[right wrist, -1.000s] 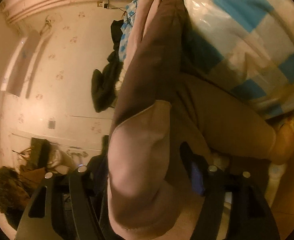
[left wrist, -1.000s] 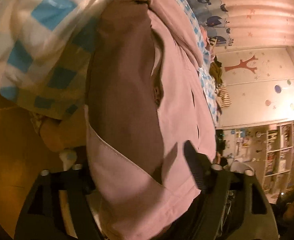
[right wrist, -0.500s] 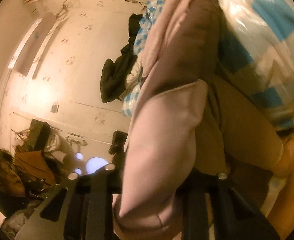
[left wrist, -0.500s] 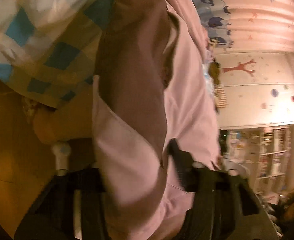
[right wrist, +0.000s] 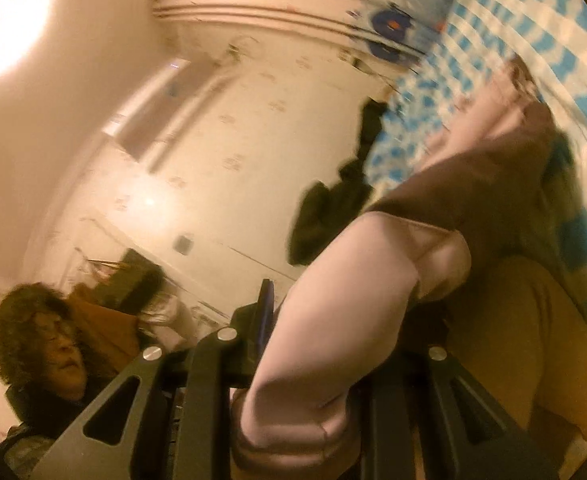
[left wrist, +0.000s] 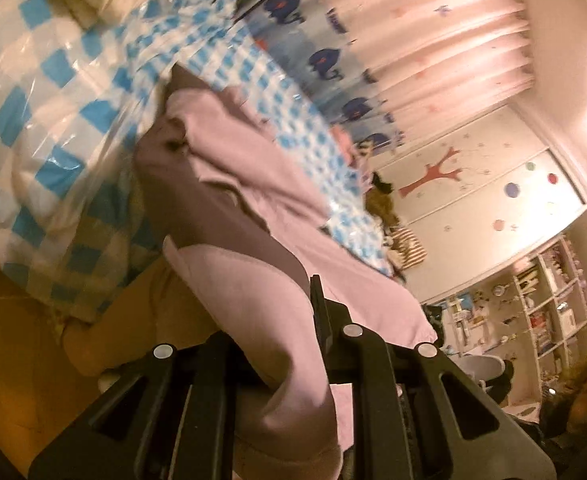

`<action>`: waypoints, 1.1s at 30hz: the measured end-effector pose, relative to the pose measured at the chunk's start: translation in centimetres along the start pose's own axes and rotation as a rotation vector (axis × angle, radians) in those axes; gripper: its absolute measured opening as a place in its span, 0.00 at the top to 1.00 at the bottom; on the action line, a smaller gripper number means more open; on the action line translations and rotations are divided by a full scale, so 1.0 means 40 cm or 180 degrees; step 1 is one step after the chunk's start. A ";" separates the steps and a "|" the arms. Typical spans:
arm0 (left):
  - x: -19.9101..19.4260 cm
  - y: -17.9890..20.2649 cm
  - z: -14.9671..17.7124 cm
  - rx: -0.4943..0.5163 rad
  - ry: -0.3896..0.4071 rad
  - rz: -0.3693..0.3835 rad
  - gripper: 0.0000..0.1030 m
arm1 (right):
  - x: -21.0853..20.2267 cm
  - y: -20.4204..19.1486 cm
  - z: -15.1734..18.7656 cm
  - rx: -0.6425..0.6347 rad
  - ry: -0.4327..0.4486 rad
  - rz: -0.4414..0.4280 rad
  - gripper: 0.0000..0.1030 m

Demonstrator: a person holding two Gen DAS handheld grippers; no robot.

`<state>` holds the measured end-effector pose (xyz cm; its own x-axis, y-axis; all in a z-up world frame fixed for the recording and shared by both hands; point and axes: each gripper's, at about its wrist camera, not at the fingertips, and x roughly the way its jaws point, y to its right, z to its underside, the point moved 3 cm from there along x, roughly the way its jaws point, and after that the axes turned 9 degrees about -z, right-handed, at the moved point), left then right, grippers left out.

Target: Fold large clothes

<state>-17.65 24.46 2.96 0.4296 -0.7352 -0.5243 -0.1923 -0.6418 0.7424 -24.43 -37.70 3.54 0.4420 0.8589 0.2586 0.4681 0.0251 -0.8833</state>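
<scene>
A large pale pink garment (left wrist: 253, 184) lies across a bed with a blue-and-white checked cover (left wrist: 45, 92). My left gripper (left wrist: 277, 344) is shut on a thick fold of the pink fabric, which bulges between its black fingers (left wrist: 325, 320). My right gripper (right wrist: 333, 340) is shut on another rolled edge of the pink garment (right wrist: 353, 280), held up off the bed. The garment's shaded underside (right wrist: 473, 188) runs back toward the bed. The fingertips are hidden in cloth.
A curtain with blue whales (left wrist: 333, 60) hangs behind the bed. A wardrobe with a red tree sticker (left wrist: 437, 168) and shelves (left wrist: 541, 304) stand to the right. Dark clothes (right wrist: 333, 208) lie at the bed's far end. A person's head (right wrist: 49, 340) is close by.
Both grippers have lifted and tilted with the garment's edge; the views now show more of the room and bed top. The fabric stays clamped in both.
</scene>
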 end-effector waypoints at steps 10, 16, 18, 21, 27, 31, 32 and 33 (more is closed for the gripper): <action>0.047 -0.150 0.044 -0.0551 -0.0111 0.0096 0.88 | 0.004 0.052 0.016 0.0219 0.0149 -0.0127 0.78; 0.041 -0.061 -0.117 -0.0426 0.0190 0.0247 0.88 | 0.083 0.025 -0.128 0.0029 0.0160 -0.0284 0.78; 0.059 -0.028 -0.194 -0.0408 0.0276 0.0317 0.88 | 0.110 0.032 -0.198 0.0009 0.0226 -0.0326 0.78; 0.098 0.010 -0.308 -0.0413 0.0369 0.0392 0.88 | 0.139 0.054 -0.291 0.0014 0.0335 -0.0308 0.78; 0.232 0.033 -0.552 -0.0541 0.0464 0.0431 0.88 | 0.183 0.148 -0.489 0.0127 0.0613 -0.0069 0.78; 0.351 0.010 -0.685 -0.0706 0.0436 0.0386 0.88 | 0.211 0.255 -0.606 0.0336 0.0771 0.0141 0.78; 0.379 0.002 -0.716 -0.0728 0.0428 0.0360 0.88 | 0.219 0.299 -0.642 0.0405 0.0812 0.0228 0.78; 0.416 -0.006 -0.754 -0.0739 0.0425 0.0313 0.88 | 0.224 0.331 -0.666 0.0448 0.0834 0.0294 0.78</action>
<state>16.15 18.96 6.65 0.5342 -0.7464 -0.3969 -0.0383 -0.4904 0.8707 6.12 -43.30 4.56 0.6686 0.7001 0.2506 0.3142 0.0394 -0.9485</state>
